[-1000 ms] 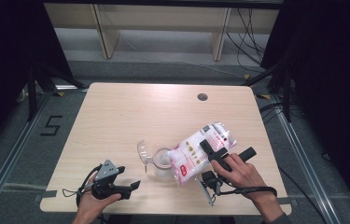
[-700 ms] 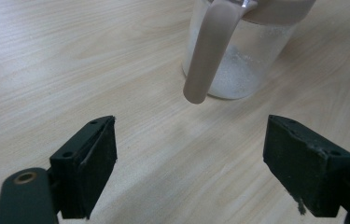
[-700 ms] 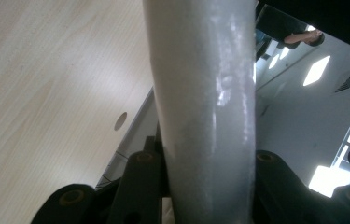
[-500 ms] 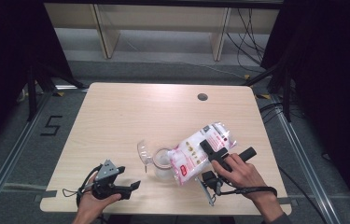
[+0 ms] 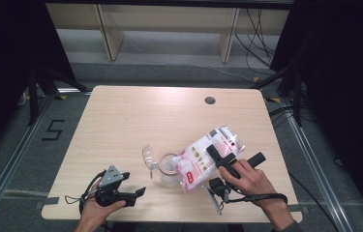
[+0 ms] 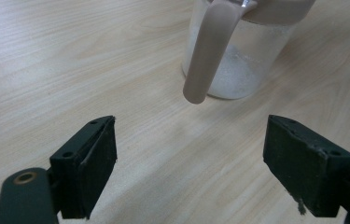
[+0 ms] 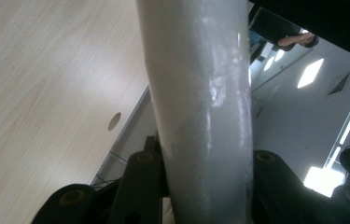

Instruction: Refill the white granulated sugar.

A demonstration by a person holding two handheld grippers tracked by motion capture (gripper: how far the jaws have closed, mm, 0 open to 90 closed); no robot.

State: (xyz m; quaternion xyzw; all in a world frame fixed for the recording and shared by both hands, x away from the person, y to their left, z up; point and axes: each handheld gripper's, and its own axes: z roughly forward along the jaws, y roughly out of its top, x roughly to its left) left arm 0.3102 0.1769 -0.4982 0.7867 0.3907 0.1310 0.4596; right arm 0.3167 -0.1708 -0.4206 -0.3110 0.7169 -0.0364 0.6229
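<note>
Bag [image 5: 203,159] clamped in right gripper [image 5: 220,157], tipped toward jar [image 5: 168,169] at its 9 o'clock, likely pouring; mouth hidden. Left gripper [image 5: 129,193] idle, jaws spread, jar at 12 o'clock.
</note>
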